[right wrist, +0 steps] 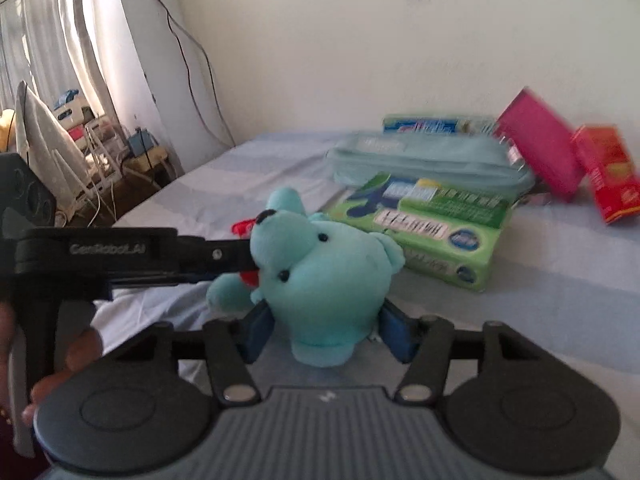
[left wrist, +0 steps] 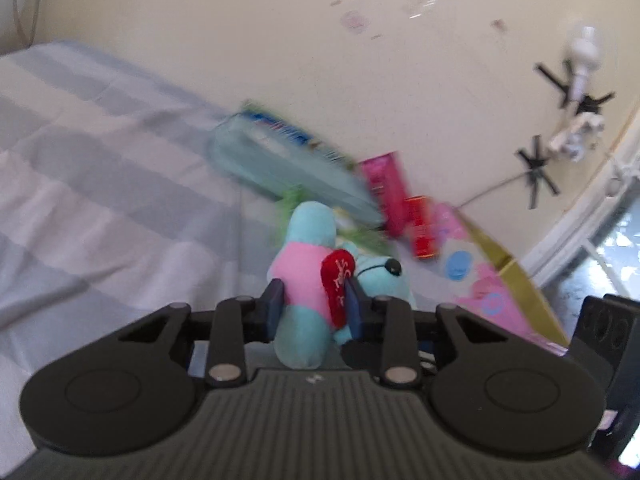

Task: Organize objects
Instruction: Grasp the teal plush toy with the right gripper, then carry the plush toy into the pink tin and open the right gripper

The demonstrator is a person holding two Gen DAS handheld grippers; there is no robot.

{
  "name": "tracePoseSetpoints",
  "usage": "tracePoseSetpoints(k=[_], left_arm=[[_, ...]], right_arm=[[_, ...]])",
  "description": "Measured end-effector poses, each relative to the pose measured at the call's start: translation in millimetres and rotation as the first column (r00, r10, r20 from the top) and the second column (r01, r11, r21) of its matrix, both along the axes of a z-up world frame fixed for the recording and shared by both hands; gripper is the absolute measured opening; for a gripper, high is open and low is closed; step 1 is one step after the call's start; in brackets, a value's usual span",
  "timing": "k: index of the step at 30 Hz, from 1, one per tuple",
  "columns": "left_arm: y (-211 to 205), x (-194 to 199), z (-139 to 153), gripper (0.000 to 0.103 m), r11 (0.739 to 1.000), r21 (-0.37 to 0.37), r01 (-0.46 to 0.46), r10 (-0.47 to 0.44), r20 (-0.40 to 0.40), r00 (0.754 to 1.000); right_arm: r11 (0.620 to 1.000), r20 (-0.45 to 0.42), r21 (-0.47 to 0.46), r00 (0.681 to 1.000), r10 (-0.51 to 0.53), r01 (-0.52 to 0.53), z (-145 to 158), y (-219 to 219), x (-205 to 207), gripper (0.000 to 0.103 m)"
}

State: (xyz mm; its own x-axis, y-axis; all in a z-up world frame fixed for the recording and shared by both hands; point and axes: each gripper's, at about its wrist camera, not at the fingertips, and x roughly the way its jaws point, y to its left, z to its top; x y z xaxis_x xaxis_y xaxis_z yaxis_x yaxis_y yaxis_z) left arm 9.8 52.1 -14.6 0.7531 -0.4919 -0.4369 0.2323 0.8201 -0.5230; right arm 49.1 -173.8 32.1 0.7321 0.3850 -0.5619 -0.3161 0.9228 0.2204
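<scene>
A teal plush bear (left wrist: 308,272) with a pink shirt and a red heart lies over the striped bedsheet (left wrist: 100,200). My left gripper (left wrist: 314,306) is shut on its torso, with the blue pads pressing the pink shirt and the heart. In the right wrist view the bear's head (right wrist: 332,272) faces the camera. My right gripper (right wrist: 328,334) is shut on the head, one blue pad against each side. The left gripper (right wrist: 246,258) reaches in from the left to the bear's body, and a hand (right wrist: 80,354) holds its grip.
Along the wall on the bed lie a green tissue pack (right wrist: 432,232), a light-blue pouch (right wrist: 432,160), a blue-and-white box (right wrist: 436,124), a magenta box (right wrist: 540,148) and a red box (right wrist: 608,172). An ironing board (right wrist: 44,148), cables and clutter stand beside the bed.
</scene>
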Motion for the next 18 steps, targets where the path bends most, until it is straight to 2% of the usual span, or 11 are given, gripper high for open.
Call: tracePoseSetpoints(k=[4, 8, 13, 18], left_arm=[[-33.0, -19.7, 40.2, 0.035, 0.999, 0.031, 0.045, -0.048, 0.125, 0.991], [-86.9, -22.1, 66.2, 0.035, 0.993, 0.057, 0.101, -0.110, 0.194, 0.975], [-160.5, 2.5, 67.7, 0.035, 0.971, 0.110, 0.211, -0.226, 0.150, 0.963], [-243.3, 31.5, 83.9, 0.035, 0.935, 0.164, 0.313, -0.335, 0.125, 0.934]], right_arm=[[0.998, 0.133, -0.011, 0.989, -0.059, 0.061, 33.5, -23.8, -30.9, 0.056], [0.986, 0.227, -0.060, 0.964, -0.135, 0.153, 56.4, -58.1, -55.5, 0.057], [0.959, 0.181, -0.077, 0.950, -0.255, 0.272, 59.5, -121.2, -63.5, 0.057], [0.928, 0.137, -0.164, 0.939, -0.315, 0.335, 84.7, -194.5, -53.4, 0.057]])
